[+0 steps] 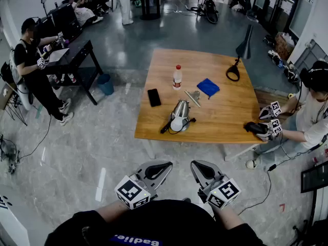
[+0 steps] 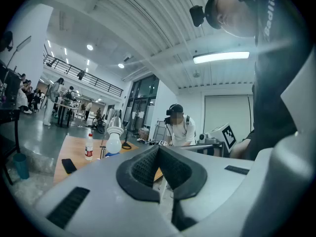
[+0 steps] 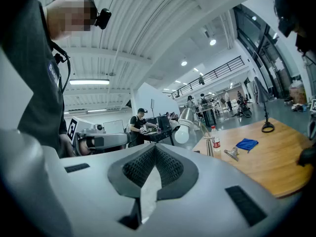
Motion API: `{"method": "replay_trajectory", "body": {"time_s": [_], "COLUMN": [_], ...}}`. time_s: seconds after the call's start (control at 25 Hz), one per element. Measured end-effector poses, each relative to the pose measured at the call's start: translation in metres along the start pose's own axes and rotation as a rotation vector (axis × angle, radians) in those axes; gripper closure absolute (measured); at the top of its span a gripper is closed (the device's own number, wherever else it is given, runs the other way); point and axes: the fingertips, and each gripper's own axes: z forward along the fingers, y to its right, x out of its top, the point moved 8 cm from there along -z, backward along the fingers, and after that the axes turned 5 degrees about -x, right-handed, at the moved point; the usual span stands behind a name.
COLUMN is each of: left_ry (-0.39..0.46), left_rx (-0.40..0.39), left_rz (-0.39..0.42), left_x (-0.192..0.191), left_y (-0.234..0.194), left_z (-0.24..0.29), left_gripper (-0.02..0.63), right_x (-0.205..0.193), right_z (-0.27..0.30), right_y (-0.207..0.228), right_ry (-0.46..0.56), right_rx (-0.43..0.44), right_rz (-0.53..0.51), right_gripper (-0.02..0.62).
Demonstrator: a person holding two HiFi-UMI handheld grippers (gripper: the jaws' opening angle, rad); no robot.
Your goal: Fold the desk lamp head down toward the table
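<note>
Desk lamp [image 1: 180, 116] with silver shade [image 1: 181, 108], white bulb [image 1: 177, 124], stands on table [image 1: 225, 111].

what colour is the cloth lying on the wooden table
Blue. The cloth shows best in the head view.

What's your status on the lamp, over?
Left tongs and right tongs shut, empty, short of the wooden table. Silver desk lamp with white bulb untouched. Black phone and clear plastic bottle sit aside, not blocking.
</note>
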Motion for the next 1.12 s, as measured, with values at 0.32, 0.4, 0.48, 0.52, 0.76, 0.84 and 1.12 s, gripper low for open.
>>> {"method": "replay_trajectory", "body": {"time_s": [0.32,0.4,0.48,0.52,0.76,0.84,1.12], "left_ry": [0.001,0.005,0.011,0.014,0.017,0.019,0.033], "left_rx": [0.003,0.006,0.011,0.013,0.066,0.096,0.18], "left_rz": [0.001,0.0,-0.006,-0.011,-0.026,-0.024,-0.026], "left_x": [-0.001,-0.003,-0.003,-0.003,0.0,0.003,0.009], "left_y": [-0.005,-0.004,-0.005,-0.006,-0.009,-0.008,-0.014], "left_z": [0.002,0.003,0.004,0.004,0.002,0.003,0.013], "left_gripper": [0.597,0.597,0.597,0.597,0.597,0.597,0.597], "right_x": [-0.002,-0.003,-0.003,-0.003,-0.003,-0.004,-0.008], "right_z": [0.006,0.006,0.007,0.006,0.004,0.003,0.01], "right_y": [0.005,0.005,0.007,0.008,0.022,0.027,0.052], "right_ry": [-0.002,-0.001,0.011,0.021,0.025,0.025,0.013], "right_rx": [0.009,0.014,0.027,0.035,0.05,0.068,0.133], "right_rz": [-0.001,-0.001,0.008,0.016,0.044,0.046,0.04], "right_gripper": [0.592,0.591,0.591,0.591,0.591,0.591,0.591]}}
